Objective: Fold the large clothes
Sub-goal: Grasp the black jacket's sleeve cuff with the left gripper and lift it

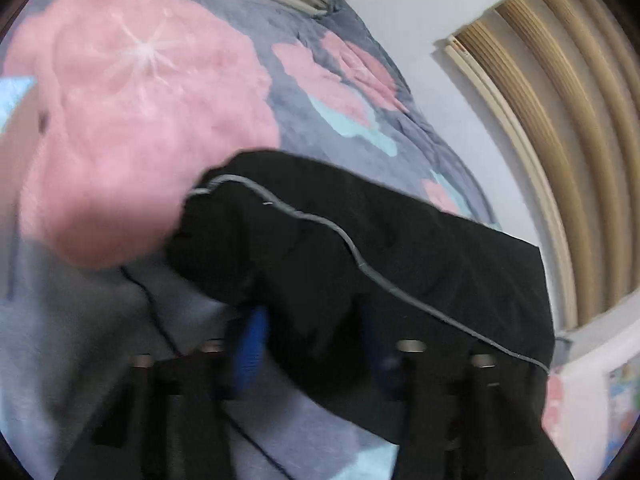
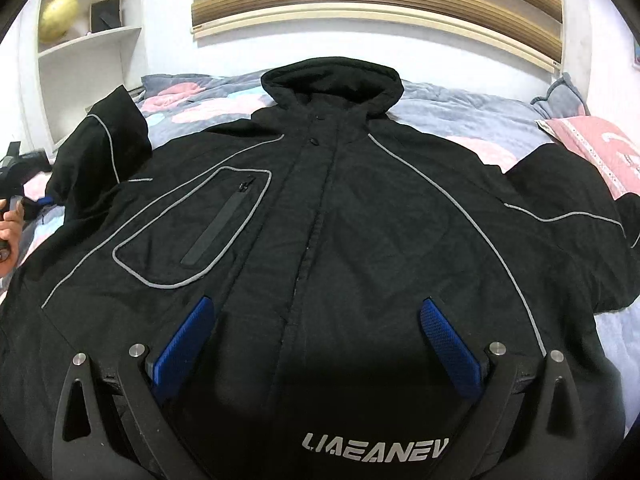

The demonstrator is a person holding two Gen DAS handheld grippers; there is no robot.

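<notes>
A large black hooded jacket (image 2: 320,208) with grey piping lies front up on the bed, hood at the far side. My right gripper (image 2: 316,312) hovers open over its lower front, blue pads wide apart, empty. My left gripper (image 1: 308,332) is shut on the cuff end of the jacket's sleeve (image 1: 360,248), which is lifted off the bedspread; the view is blurred. In the right wrist view that sleeve (image 2: 104,148) stands raised at the far left, with the left gripper (image 2: 24,204) and a hand beside it.
The bed has a grey bedspread (image 1: 320,40) with pink flowers. A pink pillow (image 2: 600,148) lies at the right. A white shelf unit (image 2: 88,40) stands back left. A slatted wooden headboard (image 2: 376,4) runs along the wall.
</notes>
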